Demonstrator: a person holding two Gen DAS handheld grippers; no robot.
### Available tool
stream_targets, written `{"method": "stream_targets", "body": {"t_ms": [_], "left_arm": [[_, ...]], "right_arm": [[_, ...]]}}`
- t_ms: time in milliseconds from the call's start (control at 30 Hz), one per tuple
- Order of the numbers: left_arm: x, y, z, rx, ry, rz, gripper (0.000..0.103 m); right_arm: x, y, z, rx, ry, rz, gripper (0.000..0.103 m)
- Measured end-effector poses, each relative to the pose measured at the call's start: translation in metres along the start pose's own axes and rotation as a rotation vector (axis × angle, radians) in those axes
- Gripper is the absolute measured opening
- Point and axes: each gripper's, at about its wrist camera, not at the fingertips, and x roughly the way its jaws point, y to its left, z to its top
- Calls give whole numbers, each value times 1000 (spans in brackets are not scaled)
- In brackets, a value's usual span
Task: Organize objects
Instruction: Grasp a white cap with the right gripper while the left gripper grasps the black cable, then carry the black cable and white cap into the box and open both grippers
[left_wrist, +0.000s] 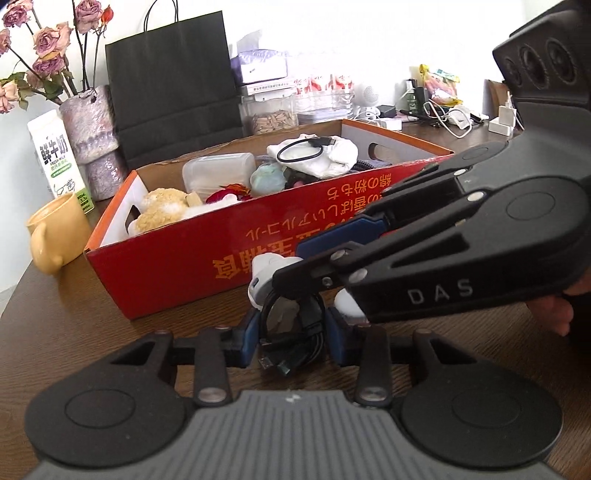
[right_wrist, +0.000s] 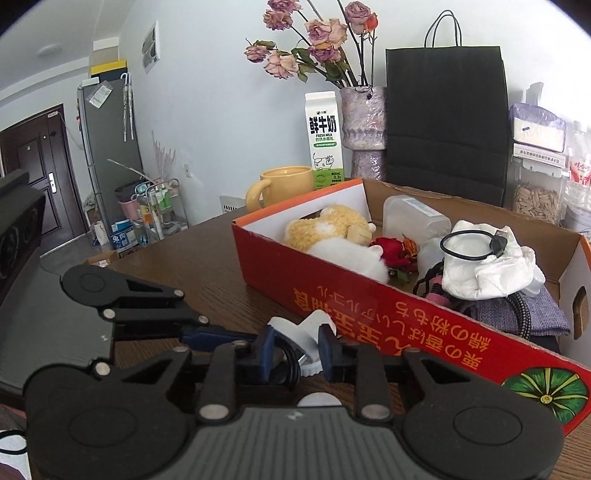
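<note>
Dark wood-grain counter (left_wrist: 74, 314) carries a red cardboard box (left_wrist: 207, 266) set toward its far side, with a yellow mug (left_wrist: 55, 236), a milk carton (left_wrist: 59, 162), a vase of dried roses (left_wrist: 92, 140) and a black paper bag (left_wrist: 173, 85) standing behind it along the far edge. The box already holds a plush toy (left_wrist: 162, 210), a clear plastic container (left_wrist: 218, 170), a white cloth (left_wrist: 317, 155) with a coiled cable on top, and other small items, so the task appears well advanced. Two items remain on the counter just in front of the box's near wall: a bundled black cable (left_wrist: 291, 332) and a white plastic object (right_wrist: 306, 332) lying against it. The left gripper (left_wrist: 291, 338) has its jaws closed on the black cable, with both blue pads pressing its sides. The right gripper (right_wrist: 293, 354) reaches in from the other side; its jaws stand narrow around the white plastic object, with part of the cable also between them, and the pads appear to grip it, though contact is partly hidden. Remaining work, as judged: lift both items over the near wall and release them inside the box.
</note>
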Motion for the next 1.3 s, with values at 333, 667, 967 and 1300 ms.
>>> {"method": "stream_targets", "body": {"t_ms": [333, 667, 967, 1300], "left_arm": [[-2, -1, -2, 46, -4, -3, 37], [-5, -1, -6, 48, -10, 11, 37], [-18, 11, -5, -41, -41, 46, 37], [-26, 18, -8, -97, -40, 72, 37]], "right_arm": [[3, 6, 2, -61, -3, -5, 26], [1, 1, 3, -42, -34, -69, 8], [-36, -12, -2, 69, -154, -79, 8], [-58, -34, -24, 141, -132, -192, 8]]}}
